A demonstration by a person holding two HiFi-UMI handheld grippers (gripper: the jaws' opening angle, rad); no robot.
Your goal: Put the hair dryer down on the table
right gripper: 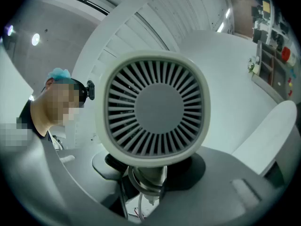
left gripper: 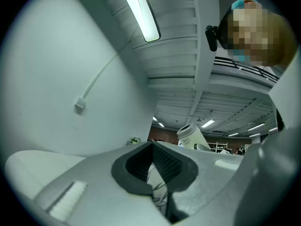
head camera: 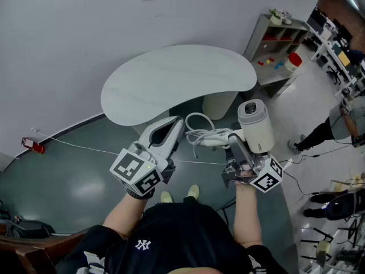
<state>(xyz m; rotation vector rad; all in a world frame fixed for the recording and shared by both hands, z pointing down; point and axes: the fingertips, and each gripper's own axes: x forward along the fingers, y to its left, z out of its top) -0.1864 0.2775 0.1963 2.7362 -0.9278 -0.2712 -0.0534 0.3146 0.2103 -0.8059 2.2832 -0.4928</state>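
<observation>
One hair dryer (head camera: 255, 124) is clamped in the right gripper (head camera: 238, 148).

I see a white kidney-shaped table (head camera: 171, 79) standing against a plain pale grey wall (head camera: 68, 33) on a glossy dark green floor (head camera: 74, 170). A grey shelf unit (head camera: 256, 36) sits by the wall at the far right. In the left gripper view a long strip light (left gripper: 141, 13) glows on the ribbed ceiling (left gripper: 174, 55).
</observation>
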